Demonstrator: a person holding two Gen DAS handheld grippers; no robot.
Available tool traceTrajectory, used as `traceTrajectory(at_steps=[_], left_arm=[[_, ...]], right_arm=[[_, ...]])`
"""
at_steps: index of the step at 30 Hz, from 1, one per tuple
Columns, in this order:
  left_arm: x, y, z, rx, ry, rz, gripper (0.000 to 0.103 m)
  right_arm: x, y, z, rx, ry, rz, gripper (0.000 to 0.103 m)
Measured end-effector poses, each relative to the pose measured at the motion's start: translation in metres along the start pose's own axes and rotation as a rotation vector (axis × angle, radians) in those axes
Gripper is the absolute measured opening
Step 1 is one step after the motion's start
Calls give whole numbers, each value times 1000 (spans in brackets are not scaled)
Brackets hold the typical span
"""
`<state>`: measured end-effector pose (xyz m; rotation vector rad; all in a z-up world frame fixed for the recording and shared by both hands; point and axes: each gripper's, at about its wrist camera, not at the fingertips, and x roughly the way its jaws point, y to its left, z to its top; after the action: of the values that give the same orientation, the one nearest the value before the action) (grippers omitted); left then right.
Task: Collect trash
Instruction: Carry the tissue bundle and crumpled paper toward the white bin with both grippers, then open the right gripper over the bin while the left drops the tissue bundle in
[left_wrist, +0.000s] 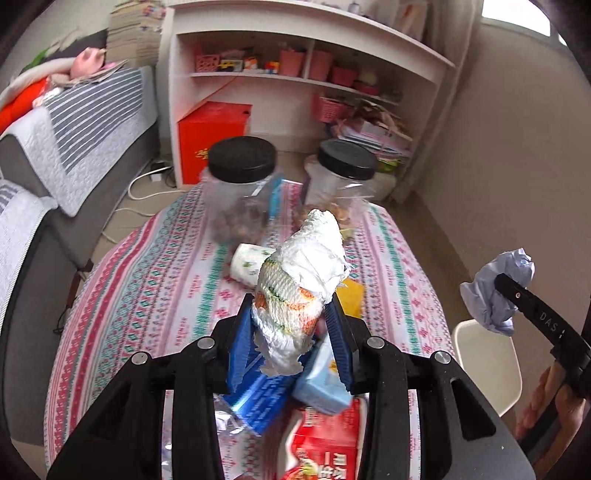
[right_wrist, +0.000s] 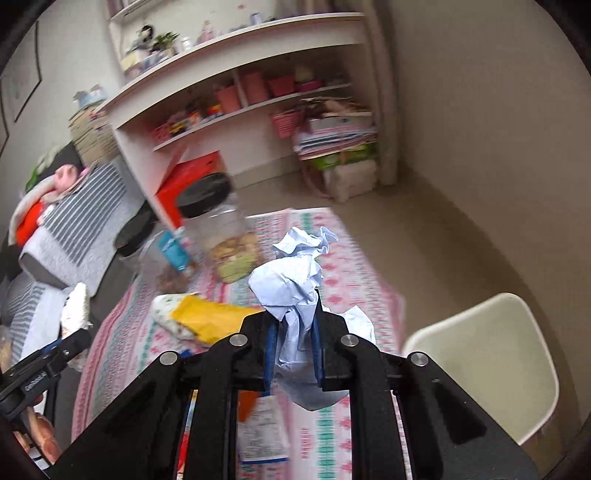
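Observation:
My left gripper (left_wrist: 291, 325) is shut on a rolled white diaper (left_wrist: 303, 280) with a printed band, held above the patterned tablecloth (left_wrist: 147, 277). My right gripper (right_wrist: 293, 332) is shut on a crumpled pale blue paper (right_wrist: 295, 273), held above the table's right side; it also shows in the left wrist view (left_wrist: 498, 291). On the table lie a printed paper cup (left_wrist: 247, 264), a yellow wrapper (right_wrist: 207, 315), a blue packet (left_wrist: 258, 398), a light blue tissue pack (left_wrist: 321, 384) and a red snack bag (left_wrist: 325, 443).
Two clear jars with black lids (left_wrist: 242, 157) (left_wrist: 347, 158) stand at the table's far end. A white chair (right_wrist: 487, 354) stands to the right. A sofa with grey striped covers (left_wrist: 74, 129) is on the left, a white shelf unit (left_wrist: 295, 74) and a red box (left_wrist: 210, 133) behind.

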<state>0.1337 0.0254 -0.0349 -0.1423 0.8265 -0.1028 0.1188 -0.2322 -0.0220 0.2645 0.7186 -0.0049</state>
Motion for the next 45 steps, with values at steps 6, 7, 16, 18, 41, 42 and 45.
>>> traceTrajectory(at_steps=[6, 7, 16, 18, 41, 42, 45], left_arm=[[5, -28, -7, 52, 1, -20, 39], [5, -32, -7, 59, 1, -22, 39], [12, -75, -15, 127, 12, -57, 39], [13, -86, -17, 144, 13, -68, 39], [26, -250, -67, 347, 76, -258, 39], [27, -256, -68, 354, 80, -265, 39], [28, -276, -73, 378, 93, -284, 39]], right_arm=[[-8, -38, -3, 40, -20, -86, 15], [-10, -44, -4, 45, -22, -102, 15], [-22, -102, -7, 130, 1, -180, 15], [-25, -109, -7, 140, 1, -201, 15], [-88, -227, -17, 401, -90, -404, 89], [-94, -233, -18, 419, -104, -417, 90], [-106, -247, -20, 465, -129, -423, 90]])
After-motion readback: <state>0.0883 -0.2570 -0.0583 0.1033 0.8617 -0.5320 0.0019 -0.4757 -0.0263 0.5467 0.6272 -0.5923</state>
